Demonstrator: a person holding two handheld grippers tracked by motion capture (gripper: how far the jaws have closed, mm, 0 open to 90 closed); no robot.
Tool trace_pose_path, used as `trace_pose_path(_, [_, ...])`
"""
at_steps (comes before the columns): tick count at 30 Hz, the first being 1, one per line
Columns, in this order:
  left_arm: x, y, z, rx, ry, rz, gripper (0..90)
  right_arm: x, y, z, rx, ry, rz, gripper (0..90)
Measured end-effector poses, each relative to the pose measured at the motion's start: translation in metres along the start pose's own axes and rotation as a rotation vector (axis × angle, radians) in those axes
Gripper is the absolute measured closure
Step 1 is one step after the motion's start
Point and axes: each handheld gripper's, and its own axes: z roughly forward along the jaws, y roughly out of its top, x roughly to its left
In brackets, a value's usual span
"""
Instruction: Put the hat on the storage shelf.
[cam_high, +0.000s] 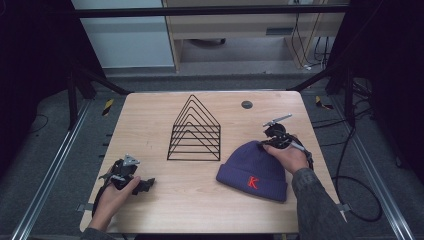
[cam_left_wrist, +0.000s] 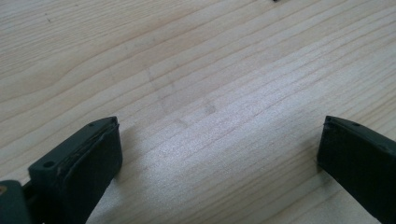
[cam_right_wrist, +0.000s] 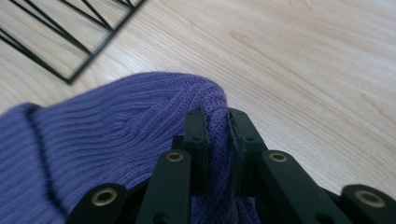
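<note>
Hands: two, one at each side of the near edge of the table (cam_high: 165, 200); the left hand (cam_high: 111, 196) holds one gripper, the right hand (cam_high: 290, 157) holds the other.
Grippers: two.
Left gripper (cam_high: 145, 185): it lies low on the wood at the near left corner. In the left gripper view its jaws stand wide apart (cam_left_wrist: 217, 135) with only bare table between them; it holds nothing.
Right gripper (cam_high: 262, 144): it is at the right side of the table, at the top of the hat. In the right gripper view (cam_right_wrist: 217, 122) the two jaws are pressed together on a fold of the purple knit, so it has a hold of the hat.
Hat (cam_high: 252, 169): one. It is a purple ribbed knit beanie with a turned-up cuff and a red letter K on the cuff. It lies flat on the table at the near right, the cuff toward the person, the crown away.
Hat fold (cam_right_wrist: 140, 116): the pinched part is the edge of the crown, raised a little from the wood.
Wire rack (cam_high: 195, 131): one, black, made of triangle frames in a row; I count about six, not surely. It stands in the middle of the table, just beside the hat on its left, apart from it.
Round dark disc (cam_high: 247, 104): one, small, on the far part of the table behind the rack.
</note>
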Motion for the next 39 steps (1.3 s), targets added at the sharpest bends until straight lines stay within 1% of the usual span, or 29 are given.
trace_pose_path(2, [0.0,0.001,-0.001,0.007,-0.004,0.005,0.0,0.004,0.0,-0.007,-0.018,0.004,-0.014,79.4])
trace_pose_path(3, [0.0,0.001,-0.001,0.008,-0.005,0.006,0.1,0.006,0.0,-0.014,-0.038,0.011,-0.022,79.4])
trace_pose_path(4, [0.0,0.001,-0.001,0.006,-0.006,0.005,1.1,0.008,0.0,-0.018,-0.047,0.012,-0.028,79.5])
trace_pose_path(6, [0.001,0.002,-0.003,-0.002,-0.017,0.002,3.8,0.014,0.0,-0.032,-0.079,0.014,-0.055,79.6])
trace_pose_path(7, [0.001,0.002,-0.004,-0.012,-0.016,-0.001,3.9,0.017,-0.001,-0.038,-0.095,0.021,-0.062,79.6])
trace_pose_path(8, [0.0,0.003,-0.005,-0.029,-0.012,-0.005,3.9,0.019,-0.001,-0.044,-0.11,0.024,-0.078,79.6])
trace_pose_path(11, [0.0,0.004,-0.008,-0.051,-0.011,-0.004,3.9,0.027,-0.003,-0.063,-0.16,0.039,-0.108,79.7])
trace_pose_path(13, [-0.002,0.004,-0.01,-0.067,-0.012,-0.005,3.9,0.032,-0.005,-0.076,-0.194,0.055,-0.113,79.8])
trace_pose_path(14, [-0.002,0.004,-0.011,-0.067,-0.013,-0.001,3.9,0.036,-0.005,-0.084,-0.215,0.065,-0.116,79.9])
trace_pose_path(15, [-0.003,0.004,-0.012,-0.077,-0.014,-0.006,3.9,0.037,-0.006,-0.089,-0.227,0.069,-0.117,79.9])
trace_pose_path(16, [-0.003,0.004,-0.014,-0.079,-0.02,0.003,3.9,0.04,-0.006,-0.095,-0.24,0.072,-0.122,79.9])
trace_pose_path(18, [-0.005,0.005,-0.018,-0.102,-0.018,-0.004,4.0,0.045,-0.005,-0.105,-0.26,0.077,-0.135,80.0])
trace_pose_path(19, [-0.005,0.007,-0.021,-0.121,-0.013,0.002,4.0,0.046,-0.004,-0.109,-0.269,0.077,-0.148,80.0])
trace_pose_path(20, [-0.005,0.008,-0.023,-0.132,-0.01,0.0,4.1,0.049,-0.003,-0.115,-0.278,0.079,-0.155,80.0])
trace_pose_path(21, [-0.004,0.009,-0.026,-0.148,-0.008,-0.008,4.5,0.05,-0.001,-0.118,-0.283,0.079,-0.161,80.0])
trace_pose_path(23, [-0.004,0.013,-0.035,-0.182,-0.013,-0.005,4.8,0.051,0.003,-0.126,-0.292,0.072,-0.173,80.0])
trace_pose_path(25, [-0.004,0.019,-0.044,-0.212,-0.005,0.003,4.8,0.052,0.009,-0.134,-0.306,0.067,-0.18,80.0])
trace_pose_path(27, [-0.003,0.029,-0.055,-0.25,-0.01,-0.006,4.9,0.051,0.015,-0.141,-0.313,0.059,-0.181,80.0])
trace_pose_path(28, [-0.003,0.037,-0.063,-0.272,-0.013,0.005,5.1,0.051,0.018,-0.144,-0.318,0.053,-0.186,80.0])
trace_pose_path(31, [-0.001,0.056,-0.079,-0.295,-0.018,0.039,5.5,0.052,0.03,-0.153,-0.333,0.042,-0.189,80.0])
trace_pose_path(32, [0.0,0.064,-0.085,-0.308,-0.02,0.045,5.5,0.053,0.034,-0.156,-0.34,0.039,-0.198,80.0])
trace_pose_path(34, [0.001,0.08,-0.097,-0.325,-0.032,0.058,5.6,0.054,0.043,-0.161,-0.355,0.035,-0.195,79.9])
trace_pose_path(35, [0.001,0.085,-0.1,-0.329,-0.034,0.065,5.6,0.054,0.047,-0.163,-0.357,0.032,-0.194,80.0])
trace_pose_path(36, [0.001,0.094,-0.103,-0.333,-0.048,0.067,5.6,0.055,0.05,-0.165,-0.358,0.028,-0.193,79.9])
trace_pose_path(38, [0.001,0.105,-0.106,-0.332,-0.067,0.071,5.7,0.056,0.059,-0.17,-0.368,0.017,-0.191,79.9])
trace_pose_path(39, [0.0,0.111,-0.108,-0.332,-0.065,0.082,5.7,0.056,0.063,-0.173,-0.373,0.015,-0.185,79.9])
